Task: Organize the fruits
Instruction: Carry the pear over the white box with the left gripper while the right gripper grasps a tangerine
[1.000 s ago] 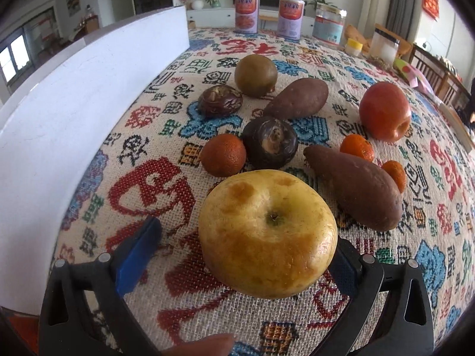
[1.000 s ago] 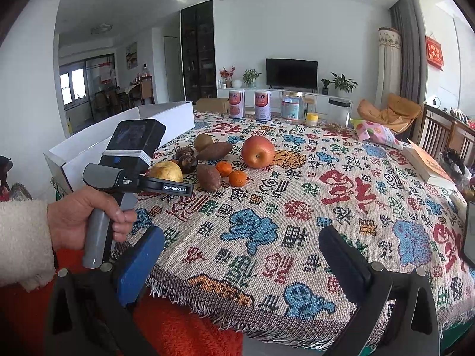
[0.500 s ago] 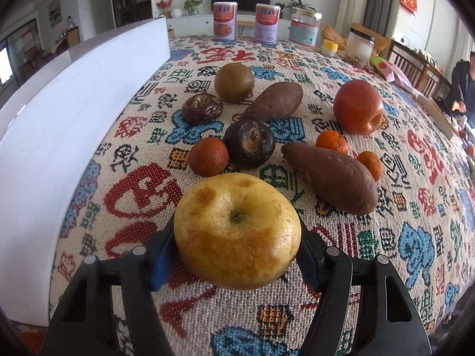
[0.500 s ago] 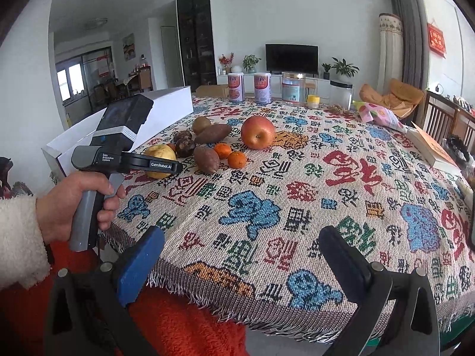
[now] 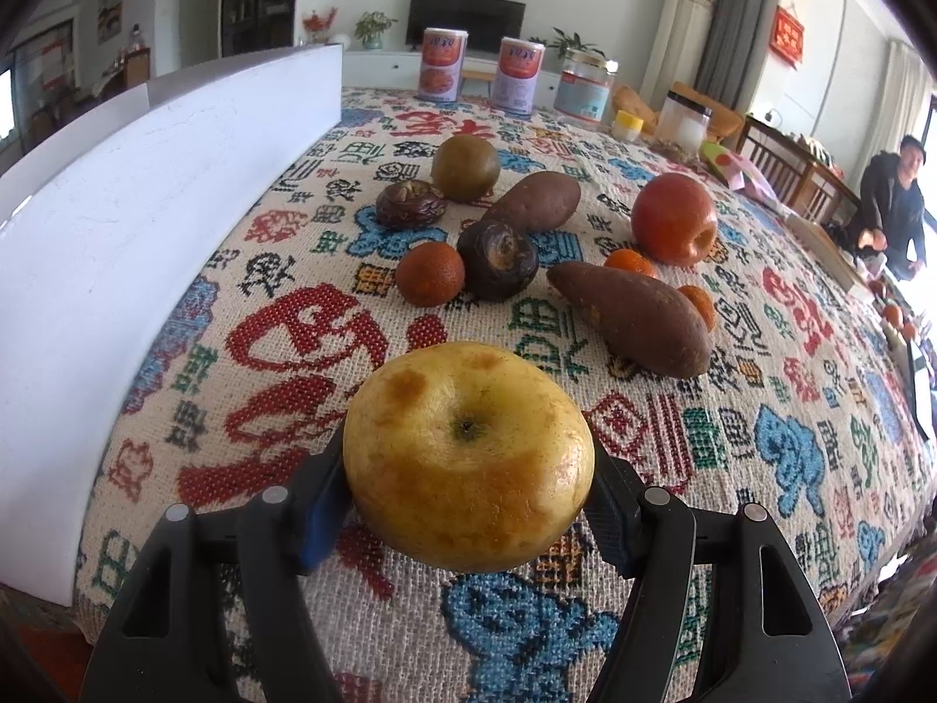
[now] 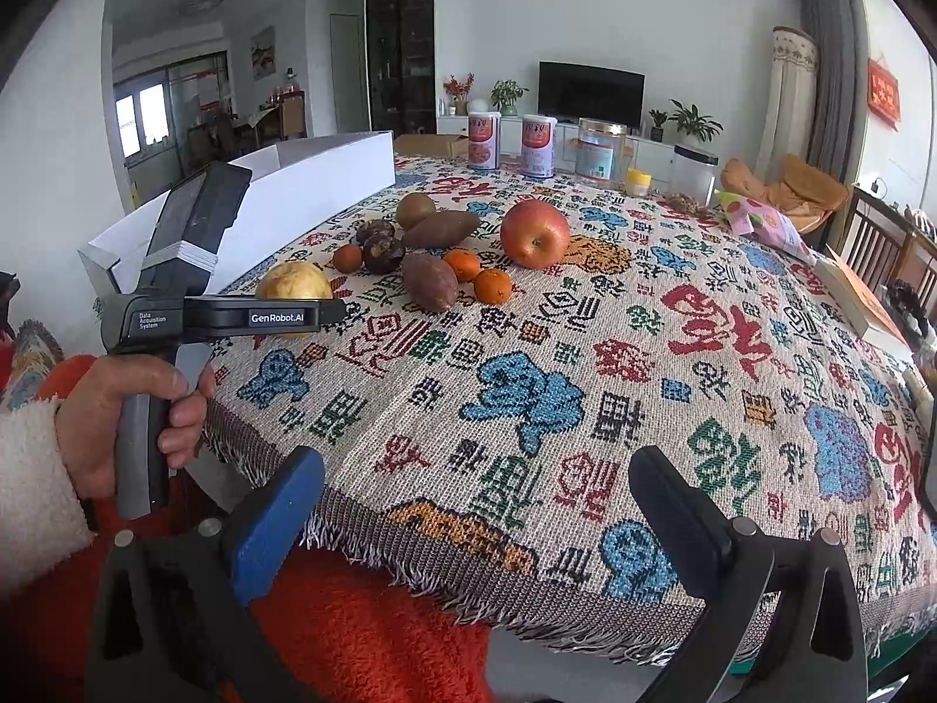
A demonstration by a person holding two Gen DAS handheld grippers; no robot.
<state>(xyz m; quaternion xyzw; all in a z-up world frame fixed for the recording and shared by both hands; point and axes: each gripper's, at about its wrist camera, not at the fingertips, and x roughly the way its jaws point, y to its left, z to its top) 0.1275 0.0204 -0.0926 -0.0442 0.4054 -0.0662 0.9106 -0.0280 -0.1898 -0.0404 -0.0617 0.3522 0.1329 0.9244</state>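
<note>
My left gripper point(image 5: 465, 504) is shut on a yellow apple point(image 5: 465, 454) and holds it just above the patterned tablecloth point(image 5: 761, 398); it also shows in the right wrist view point(image 6: 293, 287). Beyond it lie a red apple point(image 5: 673, 219), two sweet potatoes point(image 5: 632, 316), small oranges point(image 5: 430, 281), dark round fruits point(image 5: 498, 258) and a green-brown fruit point(image 5: 465, 167). A white box point(image 5: 146, 205) stands along the left. My right gripper point(image 6: 477, 504) is open and empty at the table's front edge.
Two cans point(image 5: 442, 64), a jar point(image 5: 585, 88) and small containers point(image 5: 682, 117) stand at the far edge. A snack bag point(image 6: 767, 222) and a book point(image 6: 861, 299) lie at the right. A person point(image 5: 896, 199) sits at the far right.
My left gripper closed on the yellow apple, lifted it slightly and drew it back from the other fruit. The right gripper stayed open and barely moved.
</note>
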